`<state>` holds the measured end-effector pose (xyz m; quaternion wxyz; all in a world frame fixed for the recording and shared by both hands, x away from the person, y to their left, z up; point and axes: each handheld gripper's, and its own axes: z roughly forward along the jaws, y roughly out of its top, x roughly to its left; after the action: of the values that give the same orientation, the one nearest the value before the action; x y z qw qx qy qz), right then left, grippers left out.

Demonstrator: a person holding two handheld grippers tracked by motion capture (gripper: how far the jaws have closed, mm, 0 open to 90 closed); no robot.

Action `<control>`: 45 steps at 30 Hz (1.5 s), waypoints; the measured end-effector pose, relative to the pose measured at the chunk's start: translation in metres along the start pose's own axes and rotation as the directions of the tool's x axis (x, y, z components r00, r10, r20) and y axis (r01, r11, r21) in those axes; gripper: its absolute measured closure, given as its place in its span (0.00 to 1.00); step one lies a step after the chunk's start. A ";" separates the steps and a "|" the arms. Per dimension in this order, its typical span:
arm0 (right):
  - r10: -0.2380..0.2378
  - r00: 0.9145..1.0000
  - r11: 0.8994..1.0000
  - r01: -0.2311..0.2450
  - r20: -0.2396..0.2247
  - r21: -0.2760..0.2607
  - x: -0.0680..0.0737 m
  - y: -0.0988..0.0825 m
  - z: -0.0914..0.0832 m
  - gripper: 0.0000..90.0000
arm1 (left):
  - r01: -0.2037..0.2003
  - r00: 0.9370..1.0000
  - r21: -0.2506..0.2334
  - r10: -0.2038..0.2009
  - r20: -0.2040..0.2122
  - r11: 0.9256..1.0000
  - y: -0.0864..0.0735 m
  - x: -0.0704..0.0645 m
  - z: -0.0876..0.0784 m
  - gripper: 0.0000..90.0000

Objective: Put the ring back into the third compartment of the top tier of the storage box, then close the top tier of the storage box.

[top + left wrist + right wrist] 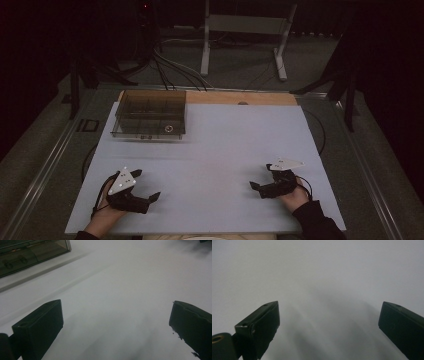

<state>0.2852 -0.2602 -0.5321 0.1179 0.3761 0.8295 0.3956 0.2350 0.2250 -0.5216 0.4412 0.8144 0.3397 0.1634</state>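
A clear plastic compartment box (pixel 150 114) stands at the back left of the white board (pixel 220 150); a small round item lies in its front right cell. My left gripper (pixel 146 185) rests near the front left edge, jaws wide apart with nothing between them. My right gripper (pixel 262 177) rests near the front right, also open and empty. In the left gripper view the box (pixel 30 253) shows at the upper left, far beyond the gripper (pixel 116 322). The right gripper view shows the gripper (pixel 328 322) over bare white board.
A strip of wooden tabletop (pixel 240 97) shows behind the board. Metal rails run along both sides of the table. Cables and a white stand (pixel 245 30) sit on the floor beyond. The room is dark.
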 end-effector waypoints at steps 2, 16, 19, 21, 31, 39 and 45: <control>-0.004 1.000 1.000 0.004 0.000 -0.006 0.001 0.000 0.000 0.04 | 0.002 1.000 -0.001 -0.002 -0.002 1.000 0.000 0.000 0.000 0.00; -0.017 1.000 1.000 0.017 -0.001 -0.016 0.003 0.002 -0.001 0.04 | 0.007 1.000 0.002 -0.007 -0.003 1.000 -0.001 0.000 -0.001 0.00; -0.019 1.000 1.000 0.019 -0.001 -0.016 0.003 0.002 -0.001 0.04 | 0.007 1.000 0.003 -0.007 -0.003 1.000 -0.001 0.001 -0.001 0.00; -0.017 1.000 1.000 0.016 -0.003 -0.018 0.003 0.003 -0.001 0.04 | 0.006 1.000 0.002 -0.006 -0.002 1.000 -0.001 0.000 -0.001 0.00; -0.015 1.000 1.000 0.015 -0.006 -0.024 0.004 0.004 -0.001 0.04 | -0.004 1.000 0.001 0.004 0.008 1.000 0.000 -0.001 0.000 0.00; -0.017 1.000 1.000 0.017 -0.009 -0.025 0.005 0.004 -0.001 0.04 | -0.015 0.999 -0.001 0.015 0.037 1.000 0.004 -0.004 0.000 0.00; -0.017 1.000 0.999 0.017 -0.006 -0.030 0.006 0.004 -0.002 0.04 | -0.037 0.998 -0.004 0.037 0.059 0.999 0.012 -0.010 0.000 0.00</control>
<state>0.2823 -0.2559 -0.5271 0.1243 0.3661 0.8270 0.4082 0.2323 0.2139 -0.5114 0.4492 0.8244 0.3110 0.1480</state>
